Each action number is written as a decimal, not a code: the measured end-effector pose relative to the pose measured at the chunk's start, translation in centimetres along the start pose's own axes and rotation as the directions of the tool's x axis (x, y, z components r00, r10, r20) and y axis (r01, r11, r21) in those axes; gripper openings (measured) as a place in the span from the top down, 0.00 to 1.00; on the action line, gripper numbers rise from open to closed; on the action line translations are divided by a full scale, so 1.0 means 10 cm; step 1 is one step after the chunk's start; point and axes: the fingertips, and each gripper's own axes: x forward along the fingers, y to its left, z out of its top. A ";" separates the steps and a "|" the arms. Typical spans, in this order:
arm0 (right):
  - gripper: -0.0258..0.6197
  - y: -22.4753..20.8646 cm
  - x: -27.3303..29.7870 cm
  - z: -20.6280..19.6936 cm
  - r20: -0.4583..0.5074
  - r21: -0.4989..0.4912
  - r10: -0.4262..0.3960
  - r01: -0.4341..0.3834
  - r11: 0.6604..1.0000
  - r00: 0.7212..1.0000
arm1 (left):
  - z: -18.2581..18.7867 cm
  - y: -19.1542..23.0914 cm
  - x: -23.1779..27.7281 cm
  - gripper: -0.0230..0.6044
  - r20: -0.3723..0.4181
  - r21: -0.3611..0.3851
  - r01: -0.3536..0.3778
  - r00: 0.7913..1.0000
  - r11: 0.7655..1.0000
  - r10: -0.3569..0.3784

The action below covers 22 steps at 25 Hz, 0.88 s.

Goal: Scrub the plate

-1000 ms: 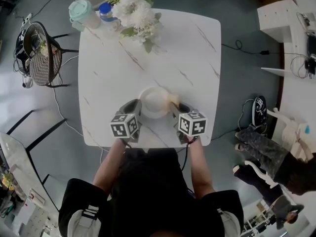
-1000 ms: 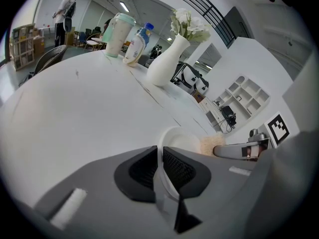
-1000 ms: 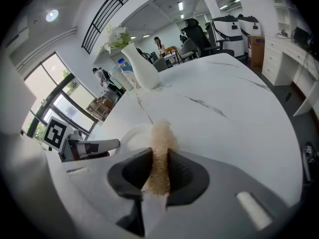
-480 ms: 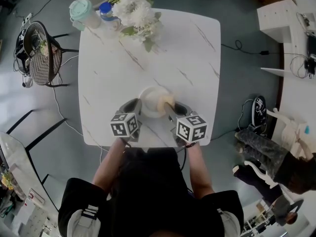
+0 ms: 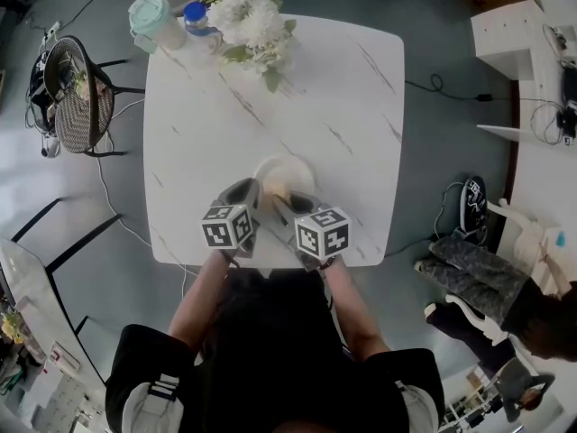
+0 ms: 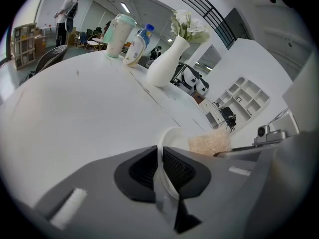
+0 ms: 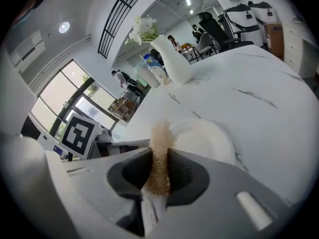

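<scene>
A small white plate (image 5: 290, 175) lies near the front edge of the white marble table (image 5: 306, 88). My left gripper (image 5: 250, 198) is shut on the plate's near-left rim (image 6: 164, 142), which runs thin between its pads. My right gripper (image 5: 287, 204) is shut on a tan scrubbing sponge (image 7: 160, 153). The sponge (image 5: 277, 188) rests on the left part of the plate (image 7: 204, 139), close beside the left gripper. In the left gripper view the sponge (image 6: 209, 143) shows just right of the rim.
At the table's far left corner stand a white vase of flowers (image 5: 251, 23), a blue-capped bottle (image 5: 196, 21) and a mint-lidded cup (image 5: 151, 22). A mesh chair (image 5: 77, 97) stands left of the table. The person's body is at the near edge.
My right gripper has swept left across the plate with the sponge, from the plate's right edge to its left part. The left gripper and the plate have stayed put.
</scene>
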 end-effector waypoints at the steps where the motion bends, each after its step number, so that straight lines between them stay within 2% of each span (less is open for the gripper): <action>1: 0.84 0.02 0.04 -0.04 -0.011 -0.001 0.005 -0.005 1.000 1.000 | 0.00 0.00 0.00 0.90 0.000 0.001 -0.001 1.000 1.000 0.001; 8: 0.84 -0.03 0.17 -0.25 -0.065 0.016 0.002 -0.001 1.000 0.998 | 0.00 0.00 0.00 0.90 0.001 0.007 -0.002 1.000 1.000 0.002; 22: 0.84 -0.27 -0.03 -0.30 -0.054 0.051 -0.041 0.044 0.998 0.998 | -0.02 0.00 0.00 0.90 -0.002 0.022 -0.015 1.000 1.000 0.015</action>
